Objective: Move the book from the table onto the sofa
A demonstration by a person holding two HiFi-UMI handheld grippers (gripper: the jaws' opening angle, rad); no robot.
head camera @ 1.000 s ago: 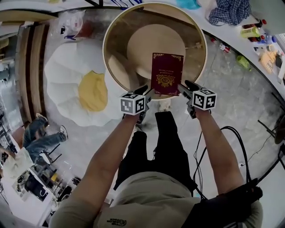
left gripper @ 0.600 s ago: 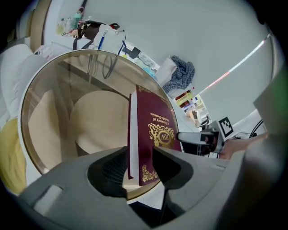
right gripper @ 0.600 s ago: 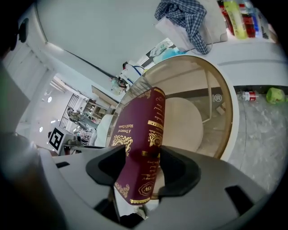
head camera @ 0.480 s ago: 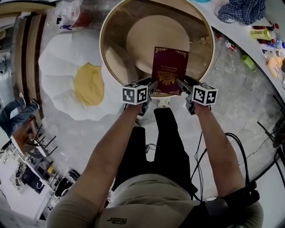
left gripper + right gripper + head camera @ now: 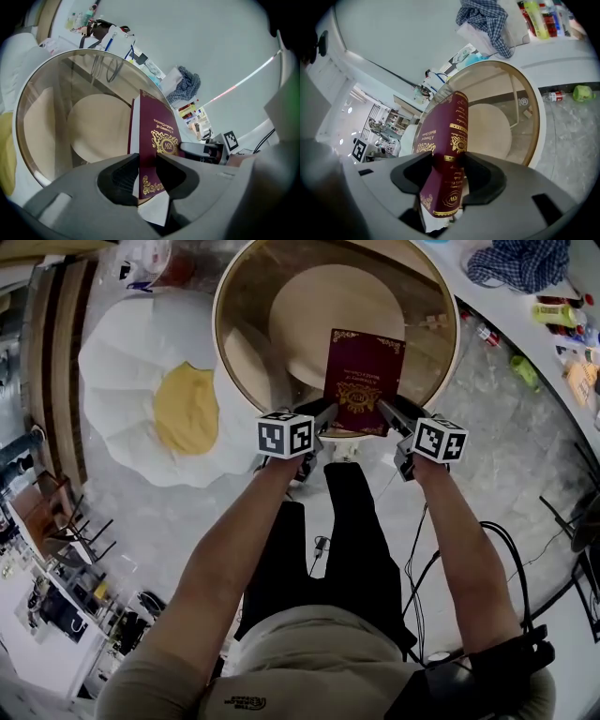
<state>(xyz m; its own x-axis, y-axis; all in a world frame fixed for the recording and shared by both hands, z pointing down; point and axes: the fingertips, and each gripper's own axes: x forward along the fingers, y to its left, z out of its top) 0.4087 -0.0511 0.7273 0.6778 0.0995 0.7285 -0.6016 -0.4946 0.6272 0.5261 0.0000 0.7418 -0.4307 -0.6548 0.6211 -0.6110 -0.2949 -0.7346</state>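
Maroon book (image 5: 364, 381) with gold print on the cover, over the round glass table (image 5: 225, 343), near its closest edge. Can't tell if it rests on the glass or is just off it. Cover faces up in the head view, spine on the right.

Left gripper (image 5: 323, 413): on the book's near-left corner. In its own view the book (image 5: 157, 140) stands edge-on between the jaws of the gripper (image 5: 147, 171). They are closing, narrow gap, and one pad (image 5: 164, 169) is against the cover, the other against the back. White page edge visible on the left side.

Right gripper (image 5: 389, 413): on the near-right corner, at the spine end. In its own view the spine (image 5: 454, 140) sits between the jaws of the gripper (image 5: 447, 161). They are closing too, wider gap than the left since the spine fills it. Both pads are on the book.

Both grippers point down and away from the person, marker cubes up, arms about parallel.

Table: wood-coloured rim, clear top, beige disc (image 5: 328, 315) showing beneath the glass. White-and-yellow egg-shaped rug (image 5: 150, 399) on the floor just left of the table. Plaid cloth (image 5: 520, 263) on a white counter (image 5: 506, 310) at top right, well apart from the book, with bottles beside it.
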